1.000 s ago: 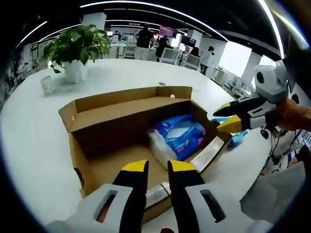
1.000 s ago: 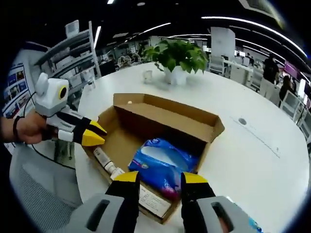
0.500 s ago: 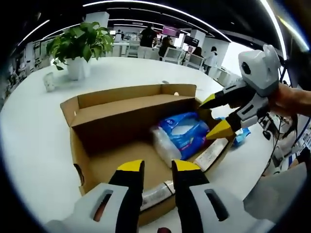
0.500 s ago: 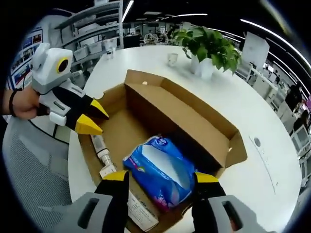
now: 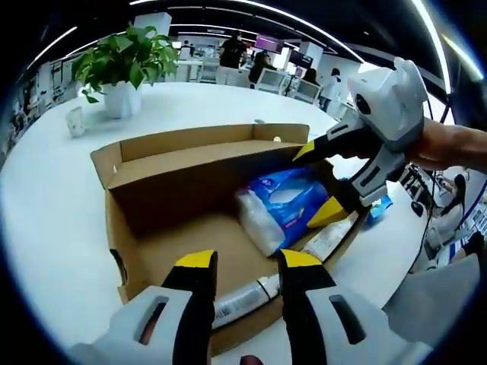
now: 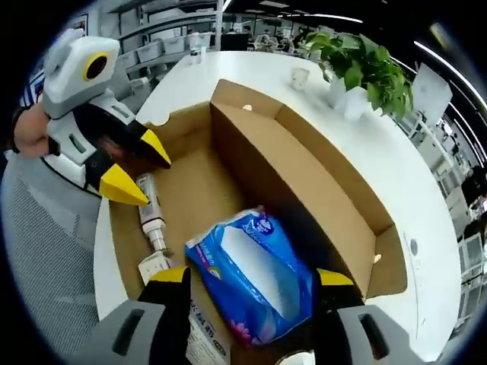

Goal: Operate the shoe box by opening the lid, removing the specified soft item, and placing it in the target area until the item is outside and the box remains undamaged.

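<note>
Open cardboard shoe box on a white round table, lid folded back along the far side. Inside the box lies the soft item, a blue tissue pack, toward the box's right end as my left gripper view has it; beside it, along the near wall, lie a white tube and a flat printed carton. My right gripper, seen in the left gripper view, reaches down over the box's right end with its yellow-tipped jaws spread wide, one tip above and one tip below the tissue pack, neither pressing it. In the right gripper view, the same jaws straddle the tissue pack with visible space on both sides: released, grasping nothing. My left gripper hovers above the box's other end, over the tube, jaws parted and empty; in its own view the two jaws rise with a gap between them, holding nothing. A potted plant and a small cup stand on the table beyond the box.
</note>
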The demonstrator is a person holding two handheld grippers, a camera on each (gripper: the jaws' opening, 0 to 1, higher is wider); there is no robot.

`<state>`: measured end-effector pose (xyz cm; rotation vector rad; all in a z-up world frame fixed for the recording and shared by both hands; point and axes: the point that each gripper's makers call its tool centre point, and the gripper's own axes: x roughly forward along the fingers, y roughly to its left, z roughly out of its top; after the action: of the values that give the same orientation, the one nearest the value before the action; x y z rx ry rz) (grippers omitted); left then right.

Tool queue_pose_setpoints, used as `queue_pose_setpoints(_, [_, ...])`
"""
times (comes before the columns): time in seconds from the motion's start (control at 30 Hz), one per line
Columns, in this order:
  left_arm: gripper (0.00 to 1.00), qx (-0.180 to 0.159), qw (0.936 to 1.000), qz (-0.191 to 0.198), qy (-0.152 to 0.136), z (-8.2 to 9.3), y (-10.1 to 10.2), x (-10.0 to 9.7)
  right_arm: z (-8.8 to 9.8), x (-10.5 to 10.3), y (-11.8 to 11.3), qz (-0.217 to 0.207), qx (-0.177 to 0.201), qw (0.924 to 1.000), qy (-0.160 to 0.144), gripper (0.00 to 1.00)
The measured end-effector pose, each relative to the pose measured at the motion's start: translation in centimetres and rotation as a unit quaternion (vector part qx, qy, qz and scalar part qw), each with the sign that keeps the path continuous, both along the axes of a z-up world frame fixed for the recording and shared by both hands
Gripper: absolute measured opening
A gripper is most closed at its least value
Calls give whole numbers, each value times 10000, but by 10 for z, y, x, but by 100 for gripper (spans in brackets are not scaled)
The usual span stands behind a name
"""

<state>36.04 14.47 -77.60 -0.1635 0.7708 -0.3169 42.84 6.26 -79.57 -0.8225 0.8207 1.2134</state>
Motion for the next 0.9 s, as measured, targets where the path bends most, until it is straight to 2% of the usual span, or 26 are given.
queue_pose_setpoints(0.17, [39,8,9998,-168,40,0,-8,-1,-11,3,2,149,-182,9997,25,66])
queue_pose_setpoints(0.53, [39,11,9997,-227,107,-2,-8,-4,-32,3,6,393,-665,9967,238,65])
queue_pose_setpoints(0.8, [39,27,9998,-197,72,0,-6,-4,-56,7,7,505,-1009,9936,91,64])
queue_pose_setpoints(0.9, [39,-7,9998,-195,89,-2,-6,-4,-55,11,6,327,-969,9947,50,63])
